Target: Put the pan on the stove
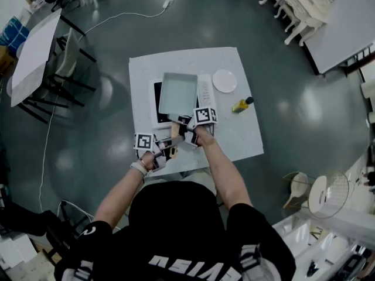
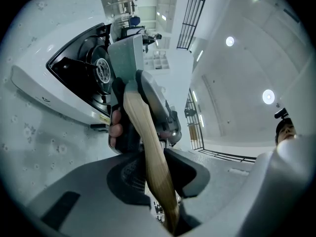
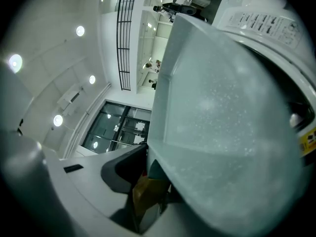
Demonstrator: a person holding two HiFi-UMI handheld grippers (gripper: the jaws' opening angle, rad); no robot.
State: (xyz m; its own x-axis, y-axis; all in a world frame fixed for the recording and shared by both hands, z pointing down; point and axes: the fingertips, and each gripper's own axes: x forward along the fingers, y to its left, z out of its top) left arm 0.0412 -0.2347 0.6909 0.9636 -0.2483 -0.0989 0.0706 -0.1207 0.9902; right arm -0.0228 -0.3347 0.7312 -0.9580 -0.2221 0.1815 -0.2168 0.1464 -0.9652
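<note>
- The pan (image 1: 177,92) is above the stove (image 1: 157,101) and covers most of its top. No view confirms contact with the cooktop.
- The left tongs (image 1: 167,145) clamp the pan's wooden handle (image 2: 148,147). The right tongs (image 1: 186,126) clamp the same handle beside the pan body.
- Remaining, by judgement: seat the pan flat, then release both tongs.
- Count on the surface (image 1: 240,133): one pan, one stove, one plate (image 1: 224,81), one yellow bottle (image 1: 241,105).

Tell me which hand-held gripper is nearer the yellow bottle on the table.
Right. The right hand-held gripper, clamped on the pan handle, sits left of the yellow bottle; the left hand-held gripper grips the same handle farther left still.
</note>
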